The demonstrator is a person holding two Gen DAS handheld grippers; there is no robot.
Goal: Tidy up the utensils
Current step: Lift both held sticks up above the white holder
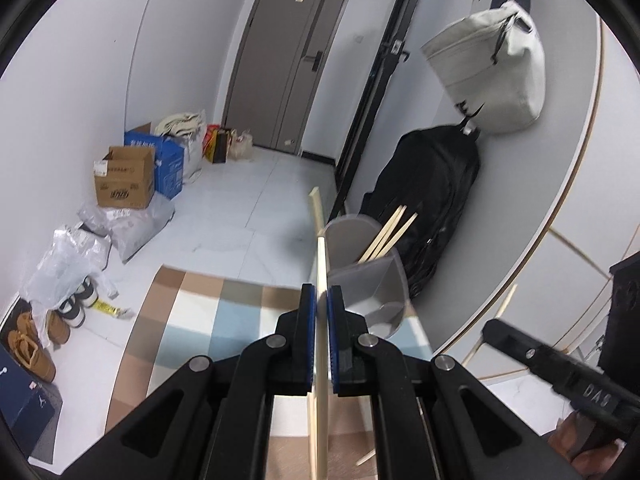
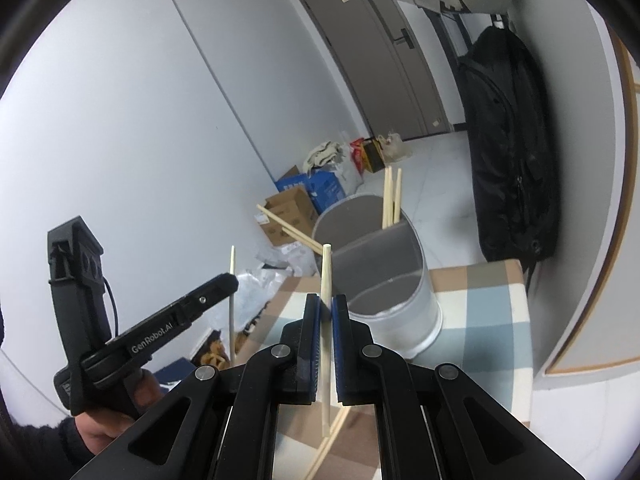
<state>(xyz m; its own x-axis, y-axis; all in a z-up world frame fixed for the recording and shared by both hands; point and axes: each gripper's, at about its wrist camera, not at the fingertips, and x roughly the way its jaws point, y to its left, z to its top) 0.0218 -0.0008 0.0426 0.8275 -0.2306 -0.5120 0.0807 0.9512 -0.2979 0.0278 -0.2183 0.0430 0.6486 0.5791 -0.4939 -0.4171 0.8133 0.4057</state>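
The left gripper (image 1: 322, 300) and right gripper (image 2: 327, 308) are each clamping one chopstick (image 1: 321, 264) — carrying, I judge. Next, tips need aligning over the divided holder (image 2: 380, 264) — a narrow target.

Holder (image 2: 384, 280) on table (image 2: 496, 320); chopsticks (image 2: 390, 196) in rear compartment

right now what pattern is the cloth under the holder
Checked: brown, pale blue and cream squares on the cloth under the grey holder. Right wrist view shows it best.
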